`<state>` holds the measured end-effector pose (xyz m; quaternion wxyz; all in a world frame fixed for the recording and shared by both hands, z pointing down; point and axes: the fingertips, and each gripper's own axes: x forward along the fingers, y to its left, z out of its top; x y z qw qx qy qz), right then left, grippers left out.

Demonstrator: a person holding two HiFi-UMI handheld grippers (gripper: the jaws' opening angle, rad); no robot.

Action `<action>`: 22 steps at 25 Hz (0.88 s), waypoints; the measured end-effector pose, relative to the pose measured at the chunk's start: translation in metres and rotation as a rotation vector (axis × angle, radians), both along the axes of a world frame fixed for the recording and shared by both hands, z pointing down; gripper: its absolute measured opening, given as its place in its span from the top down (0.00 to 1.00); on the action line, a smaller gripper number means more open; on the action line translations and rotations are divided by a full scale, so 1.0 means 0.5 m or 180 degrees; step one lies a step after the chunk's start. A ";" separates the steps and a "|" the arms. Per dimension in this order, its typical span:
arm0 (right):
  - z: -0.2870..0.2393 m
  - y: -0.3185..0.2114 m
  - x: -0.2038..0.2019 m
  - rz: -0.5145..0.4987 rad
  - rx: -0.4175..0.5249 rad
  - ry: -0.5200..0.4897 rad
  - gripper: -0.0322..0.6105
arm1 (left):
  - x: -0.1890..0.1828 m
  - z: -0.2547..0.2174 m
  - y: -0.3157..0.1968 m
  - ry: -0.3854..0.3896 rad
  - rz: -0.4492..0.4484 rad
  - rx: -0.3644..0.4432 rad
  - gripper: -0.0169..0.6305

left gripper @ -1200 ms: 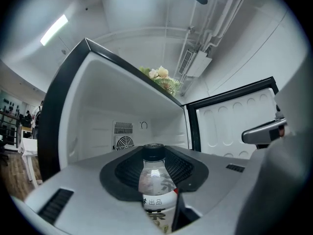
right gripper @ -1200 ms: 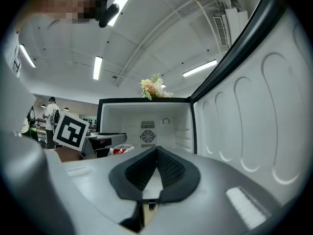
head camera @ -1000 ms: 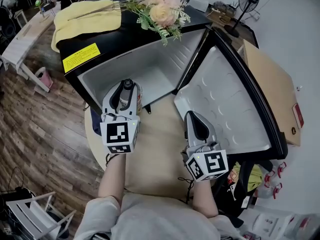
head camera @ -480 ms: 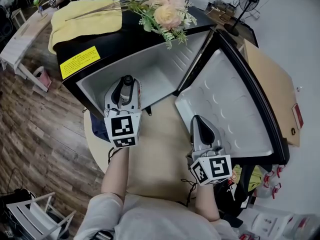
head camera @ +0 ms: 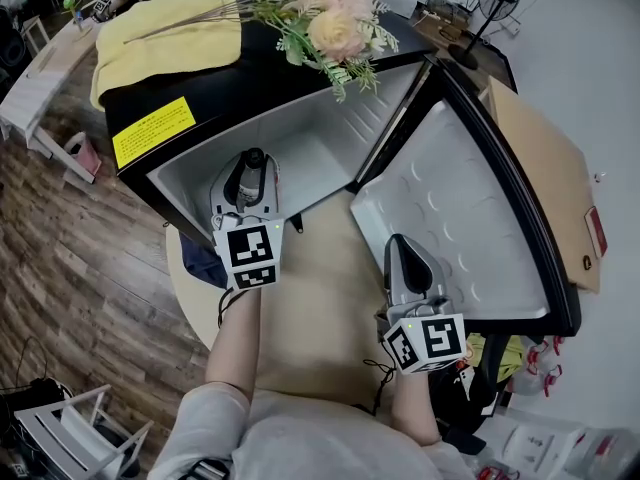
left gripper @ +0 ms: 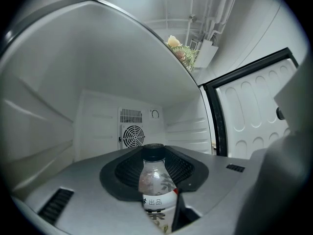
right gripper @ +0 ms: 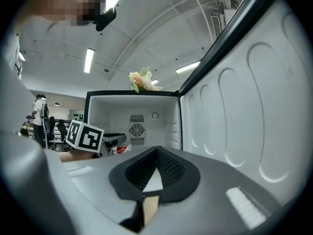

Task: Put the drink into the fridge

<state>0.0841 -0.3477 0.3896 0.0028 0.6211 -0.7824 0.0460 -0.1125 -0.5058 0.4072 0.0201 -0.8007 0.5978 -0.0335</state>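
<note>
Scene: a small black fridge with a white inside [head camera: 300, 138] stands open ahead of me, its white moulded door [head camera: 450, 218] swung out to the right.
On top: pink and white flowers [head camera: 320, 18] and a yellow towel [head camera: 165, 38] lie on the far part of the fridge roof.
Drink: a clear plastic bottle with a black cap and a white label [left gripper: 154, 180] stands upright at the near left of the fridge opening.
Left tongs [head camera: 247, 180]: clenched on the bottle, with the dark ribbed pads pressing its shoulder from both sides.
Right tongs [right gripper: 154, 173]: closed on nothing, low and to the right, near the inner face of the door.
Drink against tongs: the cap rises just above my left pads and the label sits below them; the right tongs are well apart from it.
Step in hand: I judge that I am carrying the bottle in over the fridge floor.
Doing it well: keep the bottle upright, push on toward the round fan grille [left gripper: 132, 136] on the far wall, lower until the base rests flat, then let go.
Risk: letting go too early near the front edge could tip it out.
</note>
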 end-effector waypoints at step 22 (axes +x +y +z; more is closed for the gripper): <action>0.013 -0.012 0.011 0.0057 -0.0084 0.0072 0.94 | -0.009 0.043 -0.048 -0.0055 -0.0099 -0.0093 0.76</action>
